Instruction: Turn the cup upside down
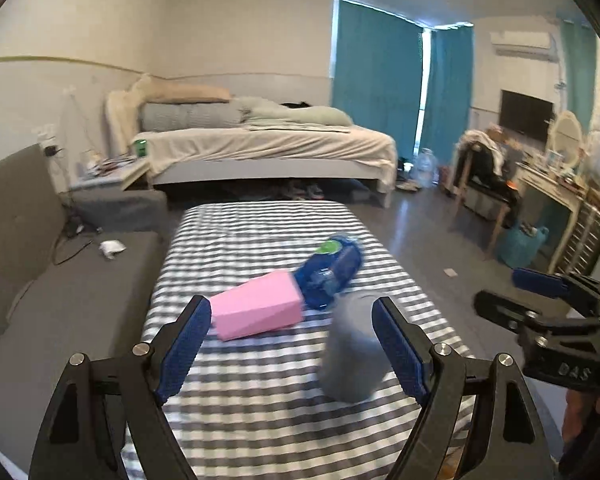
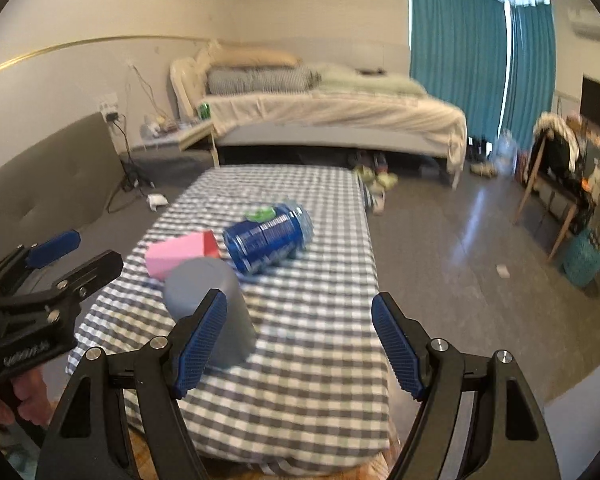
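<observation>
A: Largest item first. We log one table (image 1: 260,420) under a grey-and-white checked cloth, running from our grippers toward twelve o'clock.

B: Agreed. Next we enter the left gripper (image 1: 292,344), its blue-padded jaws spread wide and closed on nothing. In the right wrist view it sits at nine o'clock (image 2: 74,254), off the table's edge.

A: Then the right gripper (image 2: 298,342), also spread wide, gripping nothing. From the left wrist view we see it at three o'clock (image 1: 500,296), beyond the table edge.

B: Item four, a blue bottle (image 2: 268,238) with a green cap, lying on its side at mid-table.

A: Item five, a pink box (image 1: 256,310), lying just beside the bottle, at its nine o'clock in the right wrist view.

B: Last, the task's piece: a grey cup (image 1: 352,352), on the cloth nearest us, close to the box. In the left wrist view it sits just inside that gripper's right finger; whether they touch, we cannot tell. It looks tilted, though both views are blurred.
</observation>
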